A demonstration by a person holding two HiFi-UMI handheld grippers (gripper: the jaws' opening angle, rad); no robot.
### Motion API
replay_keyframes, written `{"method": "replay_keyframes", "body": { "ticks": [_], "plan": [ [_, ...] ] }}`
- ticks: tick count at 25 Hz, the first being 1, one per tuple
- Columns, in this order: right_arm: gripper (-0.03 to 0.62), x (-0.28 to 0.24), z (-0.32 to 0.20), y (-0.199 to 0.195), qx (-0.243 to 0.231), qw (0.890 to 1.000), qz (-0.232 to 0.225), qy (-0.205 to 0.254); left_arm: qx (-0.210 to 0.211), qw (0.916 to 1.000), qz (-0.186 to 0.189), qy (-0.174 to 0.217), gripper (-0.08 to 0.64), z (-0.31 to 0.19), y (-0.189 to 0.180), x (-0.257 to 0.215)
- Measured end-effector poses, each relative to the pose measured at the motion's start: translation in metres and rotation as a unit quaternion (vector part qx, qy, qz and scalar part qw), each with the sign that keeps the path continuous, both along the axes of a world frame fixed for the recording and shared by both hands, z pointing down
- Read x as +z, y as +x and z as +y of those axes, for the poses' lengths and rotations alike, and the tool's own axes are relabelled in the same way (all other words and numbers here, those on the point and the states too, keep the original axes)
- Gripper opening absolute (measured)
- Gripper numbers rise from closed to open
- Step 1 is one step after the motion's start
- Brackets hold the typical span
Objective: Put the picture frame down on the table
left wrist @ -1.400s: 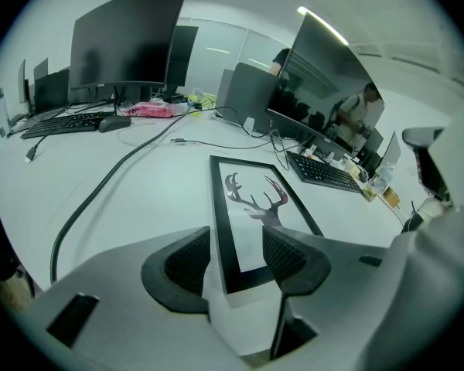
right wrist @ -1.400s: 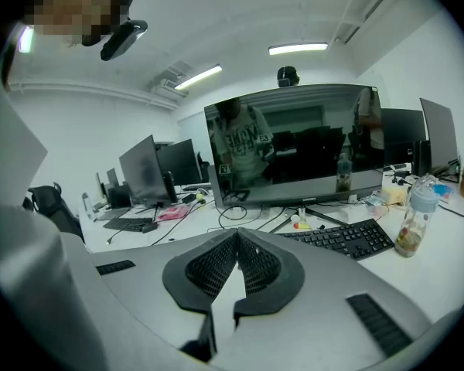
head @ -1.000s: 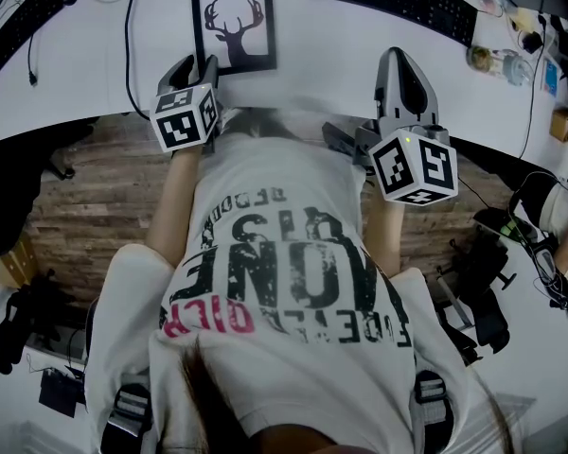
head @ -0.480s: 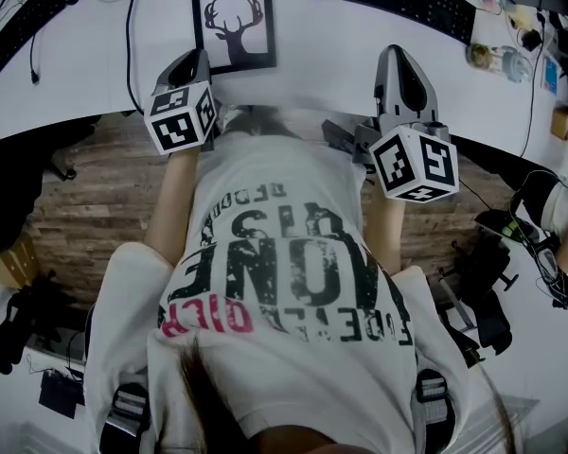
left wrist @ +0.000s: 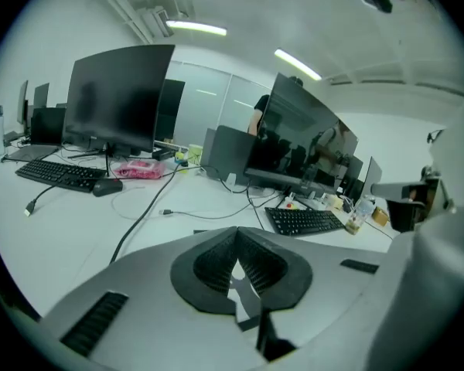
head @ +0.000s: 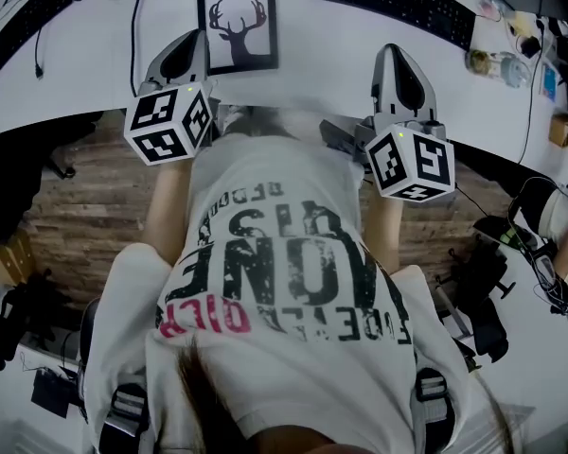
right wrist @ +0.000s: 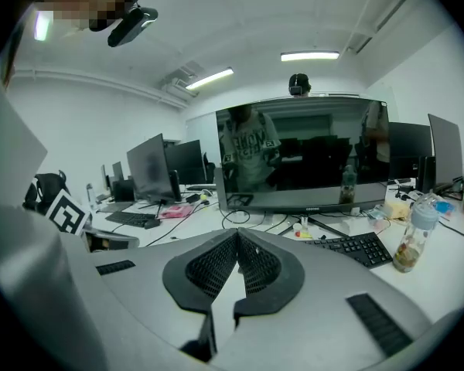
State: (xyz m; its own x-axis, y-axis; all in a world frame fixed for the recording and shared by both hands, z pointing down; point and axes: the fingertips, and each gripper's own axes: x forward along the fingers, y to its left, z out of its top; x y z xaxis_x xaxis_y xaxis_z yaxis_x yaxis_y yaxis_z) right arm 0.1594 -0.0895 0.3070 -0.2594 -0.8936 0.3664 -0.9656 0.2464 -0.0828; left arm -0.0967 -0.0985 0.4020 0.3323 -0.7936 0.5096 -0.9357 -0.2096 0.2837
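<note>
white desk [head: 331,60]: picture frame [head: 237,26] lies flat. left gripper [head: 191,42] jaws just closed, empty; right gripper [head: 398,53] jaws together, empty. risk: careless left swing nudges frame askew.

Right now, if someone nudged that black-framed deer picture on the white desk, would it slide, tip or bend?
The black-framed deer picture lies flat on the white desk, so it probably won't tip and would likely slide. Its straight edges suggest stiffness. A glass front, which I cannot confirm, would make it fragile.
</note>
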Motion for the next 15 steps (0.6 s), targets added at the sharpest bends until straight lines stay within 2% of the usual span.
{"method": "replay_keyframes", "body": {
  "ticks": [4, 9, 15],
  "plan": [
    [0.0, -0.003, -0.001, -0.006, -0.009, 1.0, 0.0, 0.006, -0.001, 0.9988, 0.007, 0.049, 0.003, -0.011, -0.003, -0.037],
    [0.0, -0.007, 0.0, -0.009, -0.014, 1.0, -0.001, 0.013, 0.003, 0.9927, 0.009, 0.121, 0.003, -0.017, -0.003, -0.085],
    [0.0, -0.012, 0.007, -0.014, -0.019, 1.0, -0.004, 0.021, 0.002, 0.9862, 0.019, 0.164, 0.002, -0.012, -0.001, -0.123]
  ]
}}
